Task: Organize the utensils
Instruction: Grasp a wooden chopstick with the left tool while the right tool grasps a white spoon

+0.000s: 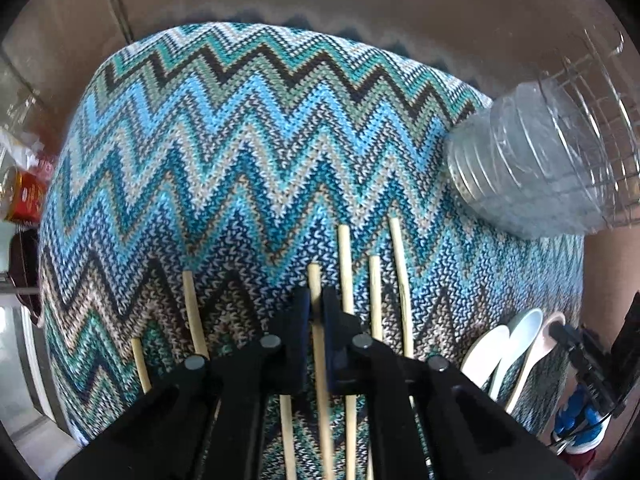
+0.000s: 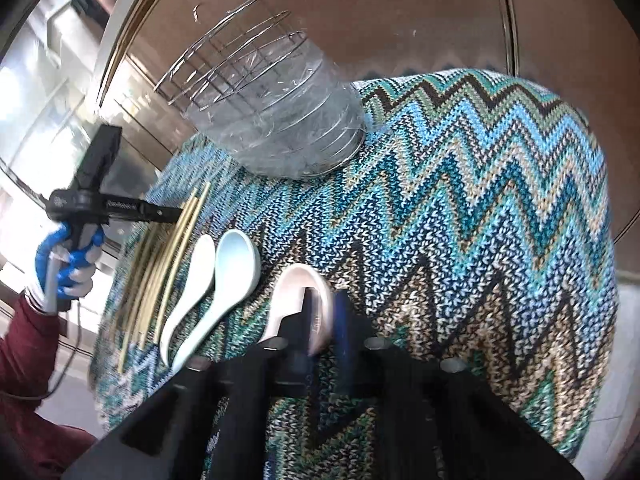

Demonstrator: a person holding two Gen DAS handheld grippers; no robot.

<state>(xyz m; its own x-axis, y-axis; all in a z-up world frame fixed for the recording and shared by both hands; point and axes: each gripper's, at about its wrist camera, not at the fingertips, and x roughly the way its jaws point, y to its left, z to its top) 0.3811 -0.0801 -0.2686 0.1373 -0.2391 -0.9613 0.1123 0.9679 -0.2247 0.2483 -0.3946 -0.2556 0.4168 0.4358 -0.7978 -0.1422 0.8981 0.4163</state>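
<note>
Left gripper [image 1: 316,304]: closed on one pale bamboo chopstick [image 1: 320,344], singled out from the row laid side by side for sorting. Right gripper [image 2: 322,312]: clamped on the bowl rim of a pinkish-white ceramic soup spoon [image 2: 296,284]. Two white ceramic spoons [image 2: 216,280] are nested alongside. Beyond, on the zigzag-knit surface [image 1: 240,140], a clear-lined wire utensil basket [image 2: 280,120] is stood as the likely receptacle.

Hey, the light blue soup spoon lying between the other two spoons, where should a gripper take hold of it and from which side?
Probably by the handle, from above. The light blue spoon lies flat on the zigzag cloth, bowl up; its bowl is wide and its handle narrow. The white spoon lies close along its left, so set the jaws across the handle near its free tail end.
</note>
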